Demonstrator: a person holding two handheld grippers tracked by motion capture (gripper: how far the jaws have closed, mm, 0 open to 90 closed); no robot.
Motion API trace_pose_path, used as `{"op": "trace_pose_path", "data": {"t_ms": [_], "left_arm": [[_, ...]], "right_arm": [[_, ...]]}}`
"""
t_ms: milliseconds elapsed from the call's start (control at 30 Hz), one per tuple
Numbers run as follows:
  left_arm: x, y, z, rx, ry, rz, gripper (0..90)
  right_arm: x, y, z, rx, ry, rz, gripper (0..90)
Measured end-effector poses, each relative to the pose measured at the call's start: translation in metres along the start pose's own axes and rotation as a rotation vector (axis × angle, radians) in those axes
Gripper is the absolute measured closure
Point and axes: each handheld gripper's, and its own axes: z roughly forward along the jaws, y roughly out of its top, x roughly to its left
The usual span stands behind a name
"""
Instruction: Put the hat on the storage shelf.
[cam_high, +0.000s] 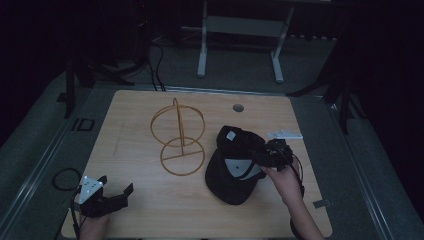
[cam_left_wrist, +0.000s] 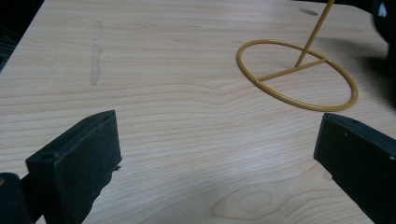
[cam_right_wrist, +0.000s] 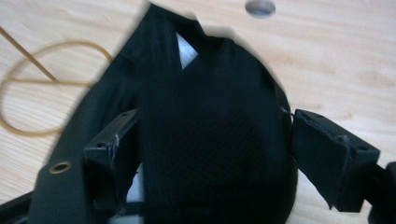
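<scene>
- Black fabric marks the cap (cam_high: 235, 167), which lies on the light wooden surface (cam_high: 130, 200) just right of the yellow wire stand (cam_high: 179, 137).
- Nothing has been lifted yet; the stand is bare, so the work is judged to be at its start.
- The right gripper (cam_high: 265, 155) is set over the cap, its jaws wide apart with the crown between them; whether the pads press cannot be told.
- The left gripper (cam_high: 112, 192) is held near the front edge, jaws apart and empty.
- Gripping, lifting and presumably placing the cap on the stand are left.
</scene>
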Motion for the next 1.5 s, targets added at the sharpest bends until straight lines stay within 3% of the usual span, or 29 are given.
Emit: {"op": "trace_pose_path", "data": {"t_ms": [133, 200, 267, 400, 567, 900, 1167, 1200, 1300, 1333, 1500], "left_arm": [[0.0, 0.0, 0.0, 0.003, -0.003, -0.001, 1.0], [0.0, 0.0, 0.001, 0.007, -0.006, 0.001, 1.0], [-0.001, 0.0, 0.001, 0.012, -0.008, 0.003, 1.0], [-0.001, 0.0, 0.002, 0.017, -0.006, 0.008, 1.0], [-0.002, -0.001, 0.003, 0.02, -0.004, 0.004, 1.0], [-0.006, 0.0, 0.003, 0.031, -0.023, 0.028, 1.0], [-0.014, 0.002, 0.002, 0.023, -0.053, 0.026, 1.0], [-0.023, 0.006, 0.003, 0.024, -0.083, 0.036, 1.0], [-0.031, 0.008, 0.005, 0.028, -0.106, 0.047, 1.0], [-0.039, 0.011, 0.007, 0.034, -0.137, 0.059, 1.0], [-0.056, 0.017, 0.011, 0.04, -0.171, 0.09, 1.0]], "right_arm": [[-0.007, -0.009, 0.01, 0.029, -0.035, -0.007, 34.1], [-0.011, -0.011, 0.011, 0.03, -0.042, -0.004, 45.4], [-0.015, -0.014, 0.012, 0.027, -0.047, -0.007, 64.5], [-0.02, -0.016, 0.011, 0.022, -0.077, -0.001, 87.5], [-0.018, -0.014, 0.01, 0.033, -0.099, -0.038, 88.5], [-0.003, 0.002, -0.004, -0.019, -0.111, -0.092, 88.7], [0.003, 0.014, -0.021, -0.072, -0.127, -0.118, 88.7], [0.005, 0.017, -0.029, -0.093, -0.135, -0.13, 88.7], [0.006, 0.019, -0.036, -0.11, -0.14, -0.141, 88.7], [0.008, 0.022, -0.043, -0.122, -0.144, -0.156, 88.7], [0.01, 0.025, -0.054, -0.14, -0.15, -0.175, 88.7]]}}
